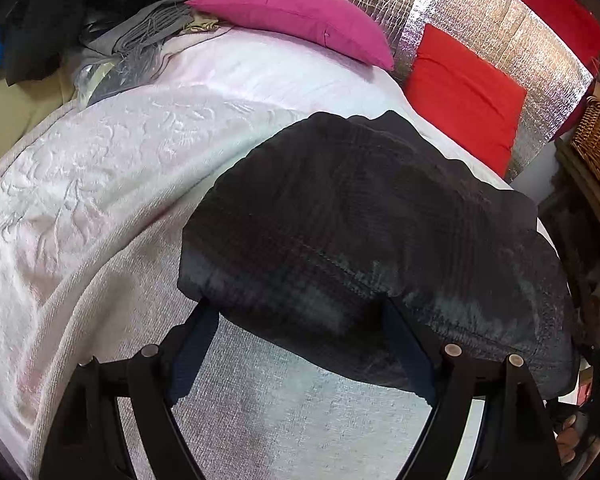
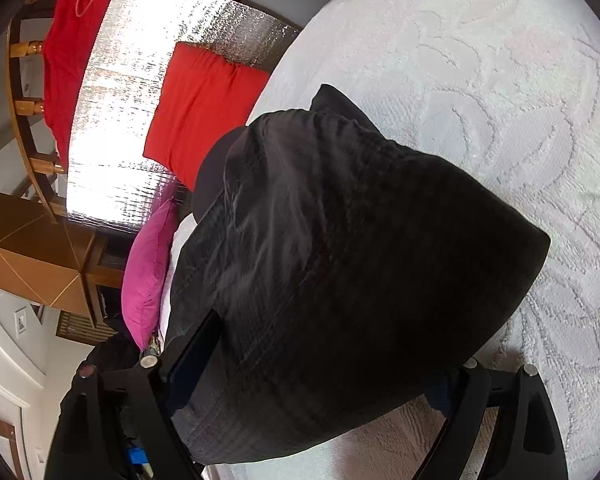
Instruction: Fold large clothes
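A: Garment first: the black garment [image 1: 364,240] lies on the white bedspread [image 1: 100,168], straight ahead of our left gripper [image 1: 296,312]. Its near edge runs crosswise between the two fingertips, and the bundle reaches away from us toward the red cushion [image 1: 464,96].

B: Agreed. Our left jaws stand wide apart with that hem draped over both tips, but they pinch nothing that we can see. What about the right?

A: In the right wrist view the black garment [image 2: 340,260] fills the middle and spills back over the right gripper [image 2: 336,364]. Those fingers are also spread wide, one at each side of the cloth. Whether anything is caught under the fabric, we cannot tell for sure; it reads as open to us.

B: Which hand is nearer, then?

A: We judge the right, since the cloth sits further in between its fingers. The left only touches the hem.

B: What is hidden?

A: The fingertips of both tools vanish under the dark cloth, and the folds and layers are hard to separate because it is so black. We cannot say what kind of garment it is. Beyond it, a pink cushion [image 1: 296,12] lies at the far end.
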